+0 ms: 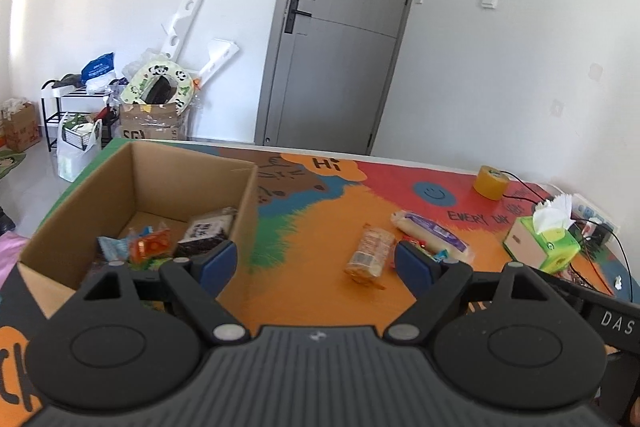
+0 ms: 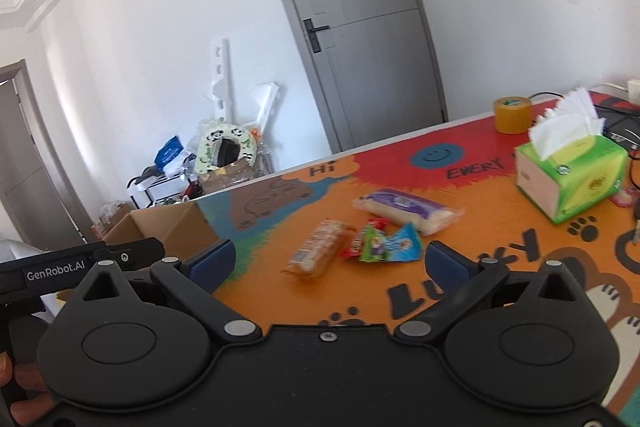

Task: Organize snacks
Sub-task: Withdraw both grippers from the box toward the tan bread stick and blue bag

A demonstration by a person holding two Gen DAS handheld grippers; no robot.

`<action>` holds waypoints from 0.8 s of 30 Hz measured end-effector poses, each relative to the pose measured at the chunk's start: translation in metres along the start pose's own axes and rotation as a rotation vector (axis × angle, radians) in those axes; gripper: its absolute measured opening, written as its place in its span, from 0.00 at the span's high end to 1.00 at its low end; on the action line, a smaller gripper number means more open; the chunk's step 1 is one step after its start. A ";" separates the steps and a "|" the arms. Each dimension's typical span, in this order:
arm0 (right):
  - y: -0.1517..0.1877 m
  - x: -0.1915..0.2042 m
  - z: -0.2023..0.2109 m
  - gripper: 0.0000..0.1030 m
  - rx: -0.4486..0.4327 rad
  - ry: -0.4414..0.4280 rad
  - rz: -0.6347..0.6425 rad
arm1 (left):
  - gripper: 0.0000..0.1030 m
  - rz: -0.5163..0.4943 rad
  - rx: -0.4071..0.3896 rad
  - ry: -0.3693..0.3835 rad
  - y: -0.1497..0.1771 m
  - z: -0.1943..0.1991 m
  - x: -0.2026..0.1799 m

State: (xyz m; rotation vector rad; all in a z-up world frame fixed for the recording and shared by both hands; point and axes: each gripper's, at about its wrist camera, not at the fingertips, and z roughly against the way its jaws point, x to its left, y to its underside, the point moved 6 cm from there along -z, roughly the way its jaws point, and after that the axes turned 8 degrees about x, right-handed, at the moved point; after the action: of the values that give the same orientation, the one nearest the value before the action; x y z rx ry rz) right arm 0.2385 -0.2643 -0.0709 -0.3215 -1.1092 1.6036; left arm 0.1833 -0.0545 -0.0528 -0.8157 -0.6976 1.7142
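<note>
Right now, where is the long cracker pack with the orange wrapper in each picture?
Left wrist view: the cracker pack lies on the mat at centre right, just left of the right blue pad.
Right wrist view: it lies at centre, between the open claw's fingers, left of the small colourful packets.
Shared landmark: the purple-and-white snack bag lies just behind it.

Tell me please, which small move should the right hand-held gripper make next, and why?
Probably ease the right hand-held gripper forward and down onto the orange biscuit pack. Its jaws stand open with nothing between them, that pack lies nearest in front of it, and the cardboard box already holds other snacks.
</note>
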 end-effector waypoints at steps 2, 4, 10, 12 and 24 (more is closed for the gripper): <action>0.000 -0.010 0.000 0.00 0.001 0.008 -0.013 | 0.17 -0.008 0.007 0.002 0.001 -0.004 -0.007; 0.000 -0.018 0.001 0.00 0.001 0.014 -0.023 | 0.17 -0.013 0.013 0.006 0.001 -0.007 -0.013; 0.000 -0.038 -0.004 0.00 0.016 0.043 -0.030 | 0.17 -0.038 0.047 0.014 0.001 -0.024 -0.028; -0.001 -0.044 -0.008 0.00 0.021 0.048 -0.033 | 0.17 -0.044 0.052 0.010 0.000 -0.030 -0.030; -0.004 -0.055 -0.040 0.09 0.073 0.038 -0.060 | 0.17 -0.058 0.091 0.002 -0.011 -0.066 -0.038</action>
State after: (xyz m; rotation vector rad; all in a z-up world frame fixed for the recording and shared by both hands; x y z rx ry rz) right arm 0.2890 -0.2930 -0.1067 -0.2676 -1.0198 1.5745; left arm 0.2496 -0.0849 -0.0767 -0.7270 -0.6319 1.6802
